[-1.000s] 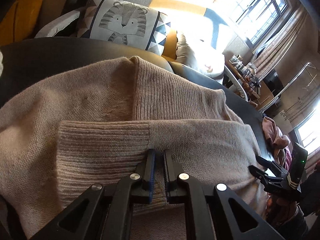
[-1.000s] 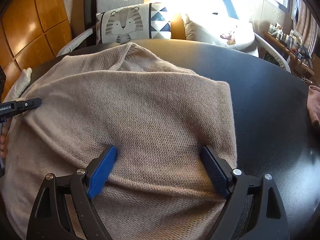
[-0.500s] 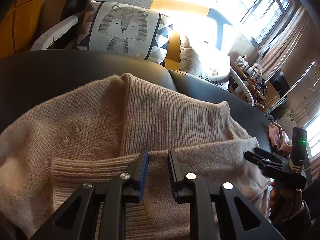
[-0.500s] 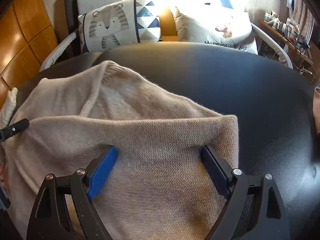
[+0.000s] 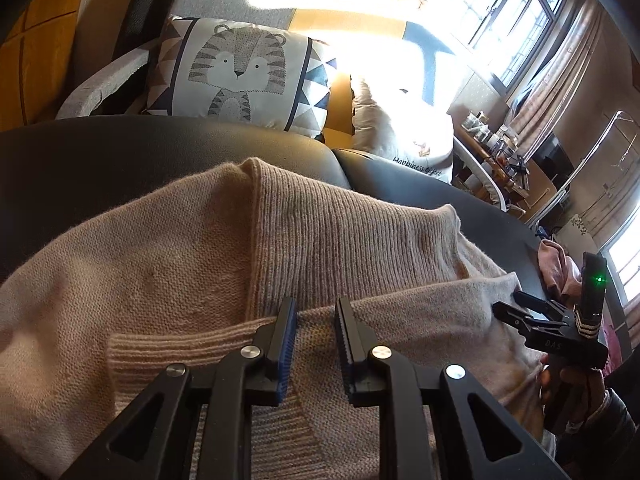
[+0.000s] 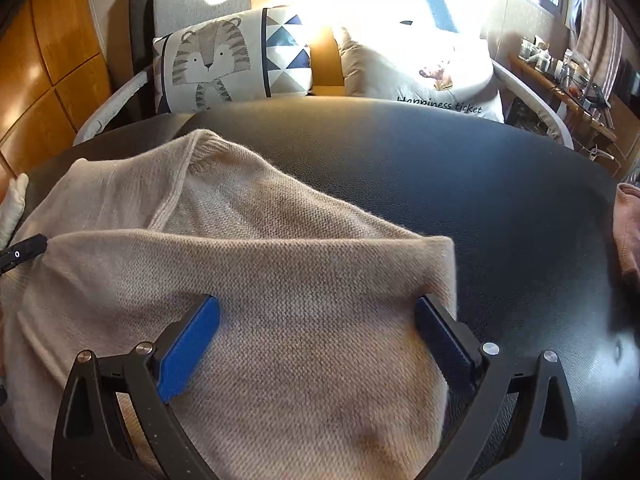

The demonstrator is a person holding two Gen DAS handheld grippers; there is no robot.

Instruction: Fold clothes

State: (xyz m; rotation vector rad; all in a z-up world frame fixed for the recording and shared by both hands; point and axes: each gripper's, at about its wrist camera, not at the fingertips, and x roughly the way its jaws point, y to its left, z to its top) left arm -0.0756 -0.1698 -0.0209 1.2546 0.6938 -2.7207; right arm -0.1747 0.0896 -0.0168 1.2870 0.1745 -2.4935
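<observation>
Below both cameras a beige sweater (image 5: 168,264) lies partly folded on a black table (image 6: 500,200), its ribbed hem turned up toward the far edge. The left gripper (image 5: 316,344) points down at a folded edge near the ribbed cuff; its jaws stand a narrow gap apart, with knit showing in the gap, and the pads do not press on the cloth. The right gripper (image 6: 320,340) hangs over the sweater's near right part with its jaws spread wide and opening; the folded panel fills the space between them, its right edge just beside the right-hand pad, and nothing is gripped. In the left view the right gripper (image 5: 532,312) shows at the sweater's right side, held by a hand (image 5: 568,396). A tiger cushion (image 6: 228,64) and a white cushion (image 6: 420,68) sit on a sofa beyond the table. A pink garment (image 5: 554,268) lies at the table's right edge.
</observation>
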